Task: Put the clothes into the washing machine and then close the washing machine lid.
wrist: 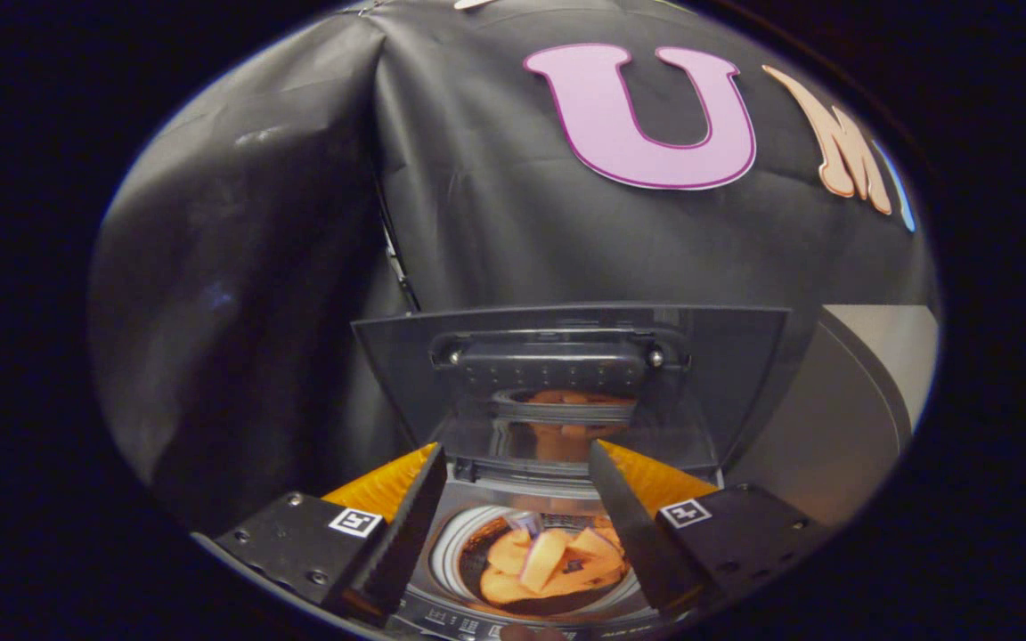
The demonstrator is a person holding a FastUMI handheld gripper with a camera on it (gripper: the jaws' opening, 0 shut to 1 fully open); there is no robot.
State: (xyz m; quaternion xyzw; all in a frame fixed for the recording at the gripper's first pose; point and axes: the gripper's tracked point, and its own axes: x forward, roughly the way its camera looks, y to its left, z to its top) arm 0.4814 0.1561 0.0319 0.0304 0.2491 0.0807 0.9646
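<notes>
Clothes [549,561] inside washing machine drum [451,543], lid [566,383] upright; tool [513,485] spread, empty.

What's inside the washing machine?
Orange clothes lie in the washing machine drum, seen between the open gripper fingers. Its lid stands up. The drum's bottom is hidden beneath them.

A black cloth wall [299,223] fills the upper and middle frame, creased and faintly glossy under dim light — a vertical fold runs down left of centre. At the right edge, a pale grey curved panel [860,401] sits beside the cloth.
</notes>
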